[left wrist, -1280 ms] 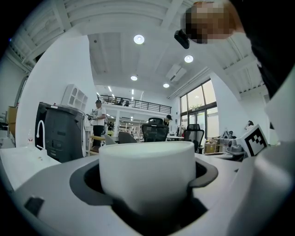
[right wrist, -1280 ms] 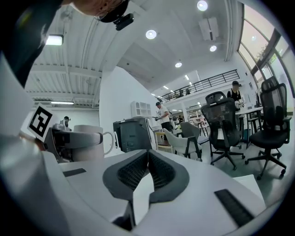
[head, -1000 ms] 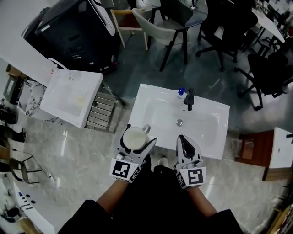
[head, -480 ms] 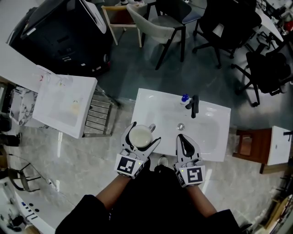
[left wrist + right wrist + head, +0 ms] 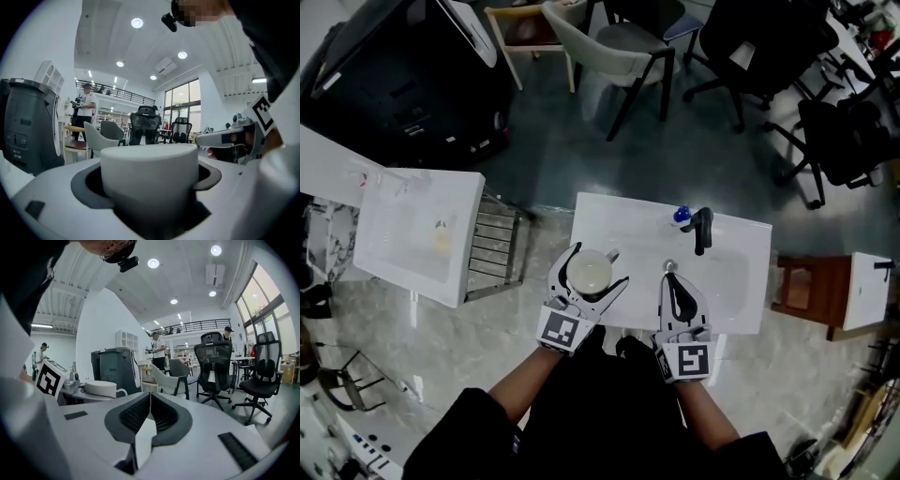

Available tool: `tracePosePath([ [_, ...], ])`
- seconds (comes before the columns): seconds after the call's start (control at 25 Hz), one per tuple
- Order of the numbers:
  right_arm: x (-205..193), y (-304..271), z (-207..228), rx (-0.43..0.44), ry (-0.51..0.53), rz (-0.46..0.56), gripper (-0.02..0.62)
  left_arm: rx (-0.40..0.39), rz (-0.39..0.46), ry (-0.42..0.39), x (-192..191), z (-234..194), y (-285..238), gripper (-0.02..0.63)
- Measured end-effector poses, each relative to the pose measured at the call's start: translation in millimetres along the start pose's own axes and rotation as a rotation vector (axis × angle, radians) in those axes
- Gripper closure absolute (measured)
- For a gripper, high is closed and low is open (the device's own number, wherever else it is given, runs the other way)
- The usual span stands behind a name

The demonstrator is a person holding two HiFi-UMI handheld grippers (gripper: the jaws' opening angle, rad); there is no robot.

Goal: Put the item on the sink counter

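**Head view:** the left gripper (image 5: 600,263) is clamped around a white round ceramic cup (image 5: 587,273) over the front left corner of the white rectangular sink counter (image 5: 614,217). The strip along the counter's left edge is bare. The right gripper (image 5: 671,281) sits over the basin's front edge, and a black faucet (image 5: 703,231) stands at the back edge.

**Left gripper view:** only here does the cup's wall (image 5: 149,174) show wedged between both jaws.

**Right gripper view:** ribbed dark pads (image 5: 136,413) meet with nothing between them. The cup (image 5: 100,388) appears off to the left.
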State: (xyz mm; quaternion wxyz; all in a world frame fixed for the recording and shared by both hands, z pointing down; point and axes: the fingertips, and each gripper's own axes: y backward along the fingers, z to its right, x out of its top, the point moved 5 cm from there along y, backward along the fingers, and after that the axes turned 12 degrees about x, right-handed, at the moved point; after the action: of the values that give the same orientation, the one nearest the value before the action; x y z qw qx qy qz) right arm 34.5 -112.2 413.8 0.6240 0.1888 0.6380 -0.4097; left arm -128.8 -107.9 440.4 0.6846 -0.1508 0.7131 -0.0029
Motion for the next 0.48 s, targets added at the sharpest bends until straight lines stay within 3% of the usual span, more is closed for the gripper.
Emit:
tracePosePath([
  [0.28, -1, -35, -5, -0.044, 0.003, -0.019, 0.563, -0.081, -0.024, -0.011, -26, -32, -38, 0.146],
  [0.48, -3, -64, 0, -0.077, -0.021, 0.003, 0.563, -0.089, -0.052, -0.041, -50, -56, -67, 0.147],
])
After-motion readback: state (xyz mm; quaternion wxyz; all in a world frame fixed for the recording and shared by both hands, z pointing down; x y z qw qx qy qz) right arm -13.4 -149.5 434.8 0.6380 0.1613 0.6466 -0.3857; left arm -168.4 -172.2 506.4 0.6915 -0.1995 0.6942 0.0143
